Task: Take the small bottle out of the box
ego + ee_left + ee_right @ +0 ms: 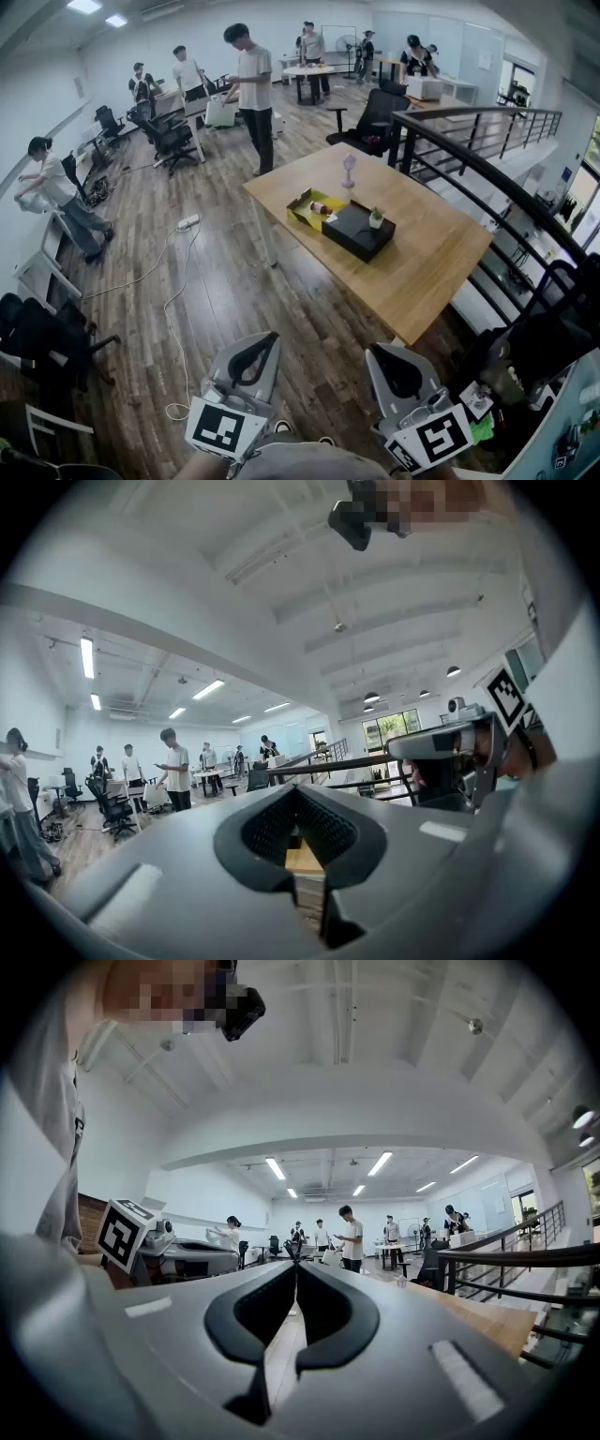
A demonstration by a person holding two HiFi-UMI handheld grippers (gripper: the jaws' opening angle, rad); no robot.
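Note:
On the wooden table (422, 262) ahead lies an open yellow box (302, 201), and a small reddish bottle (321, 208) rests in it. Just right of it stands a closed black box (356, 234). Both grippers are held low and close to me, well short of the table. My left gripper (272, 336) has its jaws together and nothing between them; in the left gripper view the left gripper (296, 790) points up toward the room. The right gripper (372, 349) is shut and empty too, and in its own view the right gripper (295, 1266) looks out over the table's edge.
A small potted plant (376, 217) and a pink figure (349, 171) stand on the table. A dark stair railing (487, 169) runs along the right. A white cable and power strip (187, 223) lie on the wood floor. Several people and office chairs (169, 136) are farther off.

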